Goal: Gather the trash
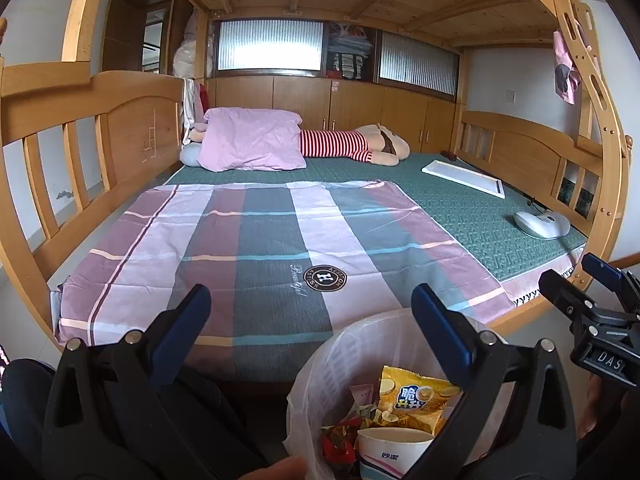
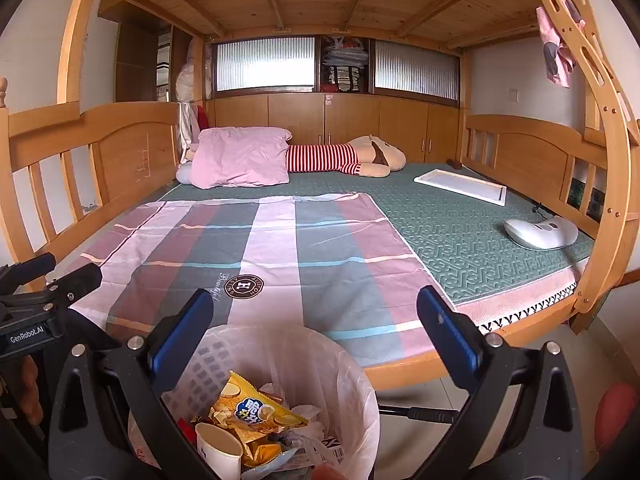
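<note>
A white lined trash bin point(image 1: 340, 356) stands on the floor at the foot of the bed; it also shows in the right wrist view point(image 2: 352, 384). It holds a yellow chip bag point(image 1: 416, 400) point(image 2: 252, 412), a white paper cup point(image 1: 392, 452) point(image 2: 218, 450) and crumpled wrappers point(image 1: 340, 440). My left gripper point(image 1: 310, 320) is open and empty above the bin's left side. My right gripper point(image 2: 316, 320) is open and empty above the bin. Each gripper shows at the edge of the other's view: the right one point(image 1: 580, 284) and the left one point(image 2: 60, 276).
A wooden bunk bed point(image 1: 132, 120) holds a plaid sheet point(image 2: 280, 248), a green mat point(image 2: 460, 232), a pink pillow point(image 2: 240, 156), a striped plush toy point(image 2: 352, 156), a white tray point(image 2: 460, 186) and a white device point(image 2: 540, 232). A ladder point(image 2: 600, 120) stands at right.
</note>
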`<state>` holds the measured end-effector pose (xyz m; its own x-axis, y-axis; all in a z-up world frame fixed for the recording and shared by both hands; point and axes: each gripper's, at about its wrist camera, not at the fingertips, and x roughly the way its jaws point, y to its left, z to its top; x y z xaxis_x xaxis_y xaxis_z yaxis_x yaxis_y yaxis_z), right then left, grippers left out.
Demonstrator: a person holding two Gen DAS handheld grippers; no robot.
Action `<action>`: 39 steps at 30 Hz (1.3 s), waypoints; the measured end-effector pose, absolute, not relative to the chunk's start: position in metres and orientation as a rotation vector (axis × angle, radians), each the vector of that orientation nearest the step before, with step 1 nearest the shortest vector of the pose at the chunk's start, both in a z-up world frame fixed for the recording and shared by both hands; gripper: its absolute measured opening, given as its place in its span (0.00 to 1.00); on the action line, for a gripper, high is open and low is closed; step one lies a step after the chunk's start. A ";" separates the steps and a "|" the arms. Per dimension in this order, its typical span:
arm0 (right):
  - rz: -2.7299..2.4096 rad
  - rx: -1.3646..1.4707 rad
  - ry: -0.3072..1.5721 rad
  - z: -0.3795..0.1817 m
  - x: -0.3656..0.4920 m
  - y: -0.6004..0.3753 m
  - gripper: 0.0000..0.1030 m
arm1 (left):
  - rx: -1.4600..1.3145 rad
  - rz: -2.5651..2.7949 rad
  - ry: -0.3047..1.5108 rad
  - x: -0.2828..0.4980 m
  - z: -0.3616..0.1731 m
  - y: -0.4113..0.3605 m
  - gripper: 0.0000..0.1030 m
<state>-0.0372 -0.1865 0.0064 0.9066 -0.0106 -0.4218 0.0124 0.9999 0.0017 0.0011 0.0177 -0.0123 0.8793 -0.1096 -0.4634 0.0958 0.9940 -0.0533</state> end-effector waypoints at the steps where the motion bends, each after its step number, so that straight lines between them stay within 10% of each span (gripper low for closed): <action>1: -0.011 0.005 0.437 0.006 -0.037 -0.186 0.97 | -0.030 -0.110 0.488 0.002 -0.013 0.018 0.97; 39: -0.009 -0.002 0.457 -0.001 -0.037 -0.178 0.97 | -0.031 -0.137 0.521 0.004 -0.019 0.013 0.97</action>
